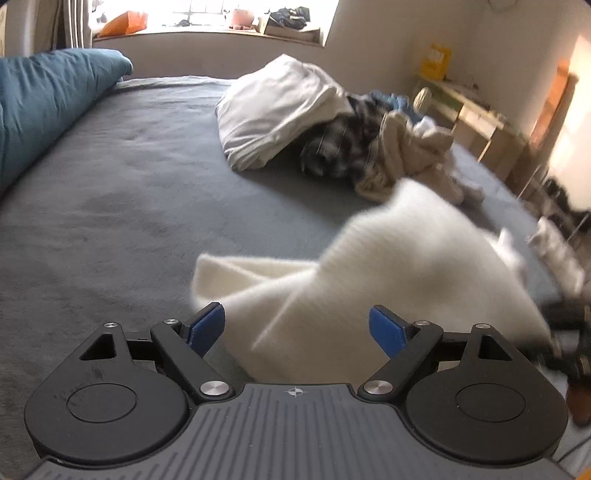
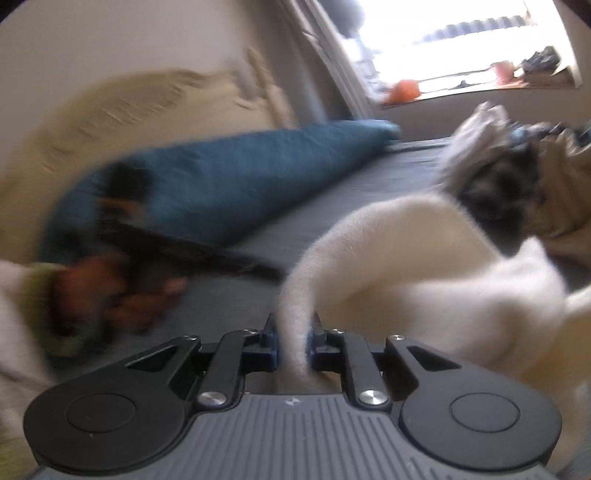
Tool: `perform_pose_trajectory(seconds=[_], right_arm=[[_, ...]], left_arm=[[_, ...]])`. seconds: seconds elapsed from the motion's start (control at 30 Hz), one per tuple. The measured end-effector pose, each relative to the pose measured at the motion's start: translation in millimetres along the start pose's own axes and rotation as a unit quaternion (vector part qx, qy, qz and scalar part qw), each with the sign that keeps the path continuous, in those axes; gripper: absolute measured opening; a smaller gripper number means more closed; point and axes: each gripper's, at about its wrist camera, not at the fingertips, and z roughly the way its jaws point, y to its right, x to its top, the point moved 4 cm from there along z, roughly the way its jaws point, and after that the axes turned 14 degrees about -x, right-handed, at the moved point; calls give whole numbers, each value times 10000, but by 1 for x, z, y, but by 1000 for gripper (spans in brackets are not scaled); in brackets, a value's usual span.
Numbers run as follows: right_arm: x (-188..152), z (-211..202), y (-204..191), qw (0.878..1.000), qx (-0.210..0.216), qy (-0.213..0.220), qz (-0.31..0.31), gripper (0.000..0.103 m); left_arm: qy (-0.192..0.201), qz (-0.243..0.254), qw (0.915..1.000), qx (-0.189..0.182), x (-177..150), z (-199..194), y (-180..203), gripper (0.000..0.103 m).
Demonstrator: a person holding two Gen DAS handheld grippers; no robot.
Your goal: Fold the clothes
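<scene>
A white knit garment (image 1: 406, 266) is lifted off the grey bed sheet (image 1: 129, 184), bunched and blurred. My left gripper (image 1: 295, 325) is open, its blue pads (image 1: 205, 326) wide apart; the garment's lower fold hangs between them with no pad pressing on it. In the right wrist view my right gripper (image 2: 293, 332) is shut on a narrow strip of the white garment (image 2: 424, 258), which rises from the jaws and spreads to the right. A hand (image 2: 122, 291) holds the blurred left gripper (image 2: 177, 254) at the left. The right gripper (image 1: 569, 332) shows as a dark blur at the left wrist view's right edge.
A pile of clothes (image 1: 388, 147) and a white bundle (image 1: 280, 110) lie at the bed's far right. A teal duvet (image 1: 48, 103) runs along the left side. A wooden shelf (image 1: 480, 122) stands beside the bed on the right, and a cluttered window sill (image 1: 221, 29) is behind.
</scene>
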Motion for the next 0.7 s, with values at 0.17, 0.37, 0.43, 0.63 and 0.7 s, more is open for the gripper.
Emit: perform_pose_trajectory(seconds=[0.17, 0.37, 0.43, 0.63, 0.7], right_arm=[[-52, -15, -12, 9932, 810, -802, 240, 15], [-113, -22, -30, 9700, 594, -2351, 135, 25], [-115, -35, -27, 9653, 534, -2553, 156, 27], [-56, -78, 11, 9883, 128, -1284, 815, 64], [-43, -71, 23, 9871, 115, -1072, 1185, 65]], left_arm=[[-130, -389, 9960, -789, 6, 17, 6, 89], [-796, -170, 9893, -1212, -22, 46, 31, 89], [-963, -58, 9867, -1309, -34, 48, 38, 89], [-1125, 140, 9820, -1508, -59, 39, 45, 90], [-1130, 23, 9822, -1502, -62, 37, 42, 90]])
